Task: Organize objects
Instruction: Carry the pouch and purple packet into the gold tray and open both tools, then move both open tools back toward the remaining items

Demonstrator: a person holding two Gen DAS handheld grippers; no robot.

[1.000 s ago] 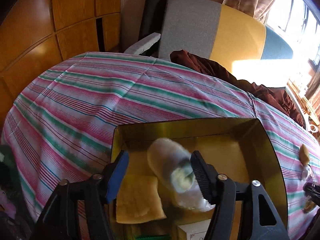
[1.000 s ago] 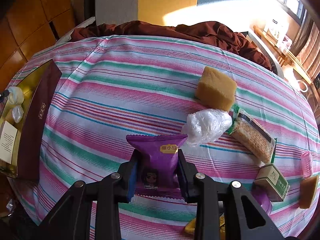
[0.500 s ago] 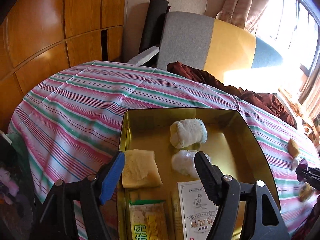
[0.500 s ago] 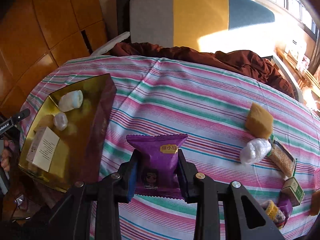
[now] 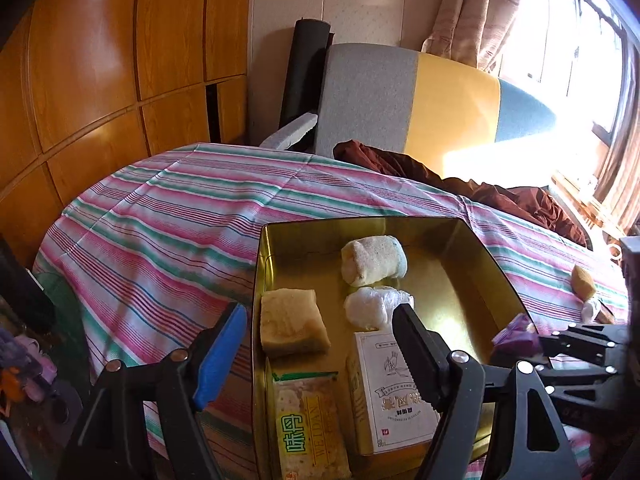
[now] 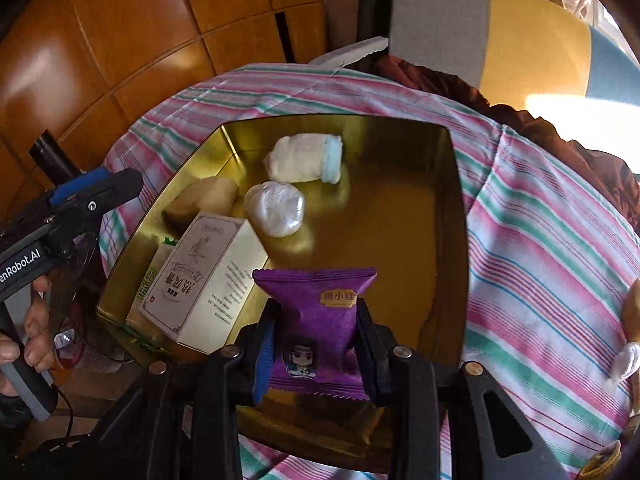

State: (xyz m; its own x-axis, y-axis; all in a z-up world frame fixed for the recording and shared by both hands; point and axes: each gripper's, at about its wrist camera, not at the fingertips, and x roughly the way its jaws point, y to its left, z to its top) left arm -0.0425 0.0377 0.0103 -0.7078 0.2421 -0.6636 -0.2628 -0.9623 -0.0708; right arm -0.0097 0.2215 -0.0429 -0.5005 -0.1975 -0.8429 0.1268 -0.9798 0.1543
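Purple snack packet (image 6: 320, 312) pinched mid-body between right gripper (image 6: 316, 344) fingers, hanging over near open half of gold tin (image 6: 452, 208). Looks light, crinkly, slippery; contents probably crushable. Left gripper (image 5: 316, 344) fingers wide, empty, just opened further, over tin's near-left corner.

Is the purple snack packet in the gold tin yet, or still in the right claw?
Not in yet. The right claw is shut on the purple packet, held over the near edge of the gold tin.

The right gripper (image 6: 316, 334) is clamped tight, tilted downward. The left gripper (image 5: 316, 344) gapes empty, its jaws just widening, apparently angled down.
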